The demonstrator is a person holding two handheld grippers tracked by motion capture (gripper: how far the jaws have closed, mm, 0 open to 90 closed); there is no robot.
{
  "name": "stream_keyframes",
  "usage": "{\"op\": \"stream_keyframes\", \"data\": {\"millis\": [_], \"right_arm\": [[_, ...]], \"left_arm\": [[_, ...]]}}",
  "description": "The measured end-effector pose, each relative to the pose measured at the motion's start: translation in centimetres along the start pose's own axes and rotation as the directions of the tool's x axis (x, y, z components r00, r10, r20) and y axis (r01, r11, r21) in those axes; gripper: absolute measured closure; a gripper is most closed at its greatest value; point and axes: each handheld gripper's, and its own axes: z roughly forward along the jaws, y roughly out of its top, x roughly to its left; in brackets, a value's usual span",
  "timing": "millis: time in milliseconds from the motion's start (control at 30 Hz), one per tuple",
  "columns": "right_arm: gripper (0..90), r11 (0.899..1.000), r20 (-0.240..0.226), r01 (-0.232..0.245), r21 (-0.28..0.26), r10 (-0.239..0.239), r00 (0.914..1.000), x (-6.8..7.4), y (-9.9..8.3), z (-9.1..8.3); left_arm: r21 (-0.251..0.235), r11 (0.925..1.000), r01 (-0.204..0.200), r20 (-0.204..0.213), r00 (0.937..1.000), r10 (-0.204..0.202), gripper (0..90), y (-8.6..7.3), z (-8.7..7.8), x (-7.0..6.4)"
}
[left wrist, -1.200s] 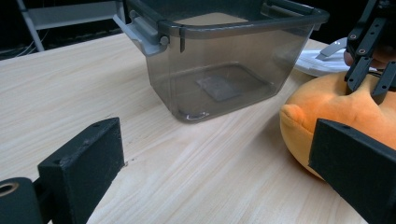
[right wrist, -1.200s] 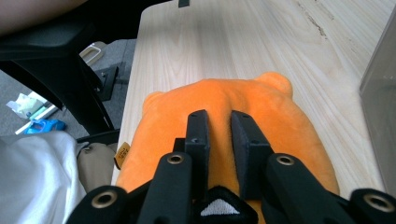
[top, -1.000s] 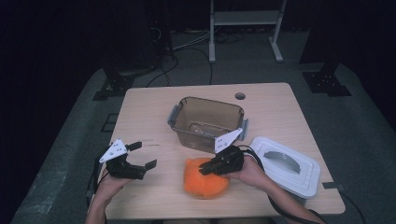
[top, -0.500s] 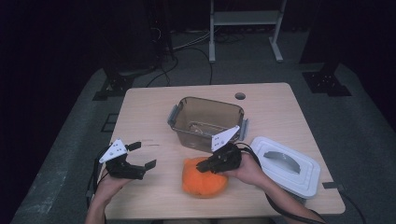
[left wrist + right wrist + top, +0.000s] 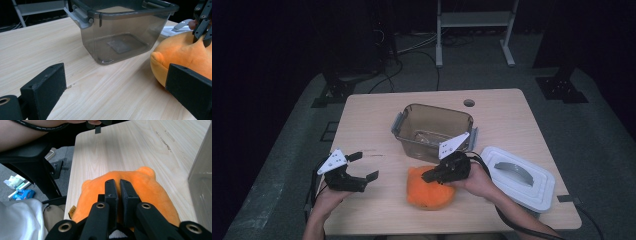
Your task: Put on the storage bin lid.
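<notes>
Toy count: one orange soft toy (image 5: pixel 430 190) is seen on the tabletop (image 5: pixel 512 120), just in front of one clear bin (image 5: pixel 432 127). It is pinched by the nearly closed right gripper (image 5: pixel 428 177). The left gripper (image 5: pixel 364 166) is held wide open, empty. One white lid (image 5: pixel 519 177) is laid nearby.
</notes>
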Motion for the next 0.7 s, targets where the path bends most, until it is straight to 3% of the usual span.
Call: {"op": "stream_keyframes", "data": {"millis": [433, 700], "right_arm": [[84.4, 1.0, -0.022, 0.01, -0.021, -0.01, 0.9997, 1.0, 1.7, -0.9], [84.4, 0.998, -0.03, 0.031, -0.052, -0.032, 0.999, 2.1, 3.7, -2.4]], "left_arm": [[-0.005, 0.9999, 0.01, -0.007, 0.9999, -0.01, 2.7, -0.1, -0.2, 0.2], [-0.008, 0.9999, 0.014, -0.012, 0.9998, -0.014, 2.7, -0.2, -0.3, 0.3]]}}
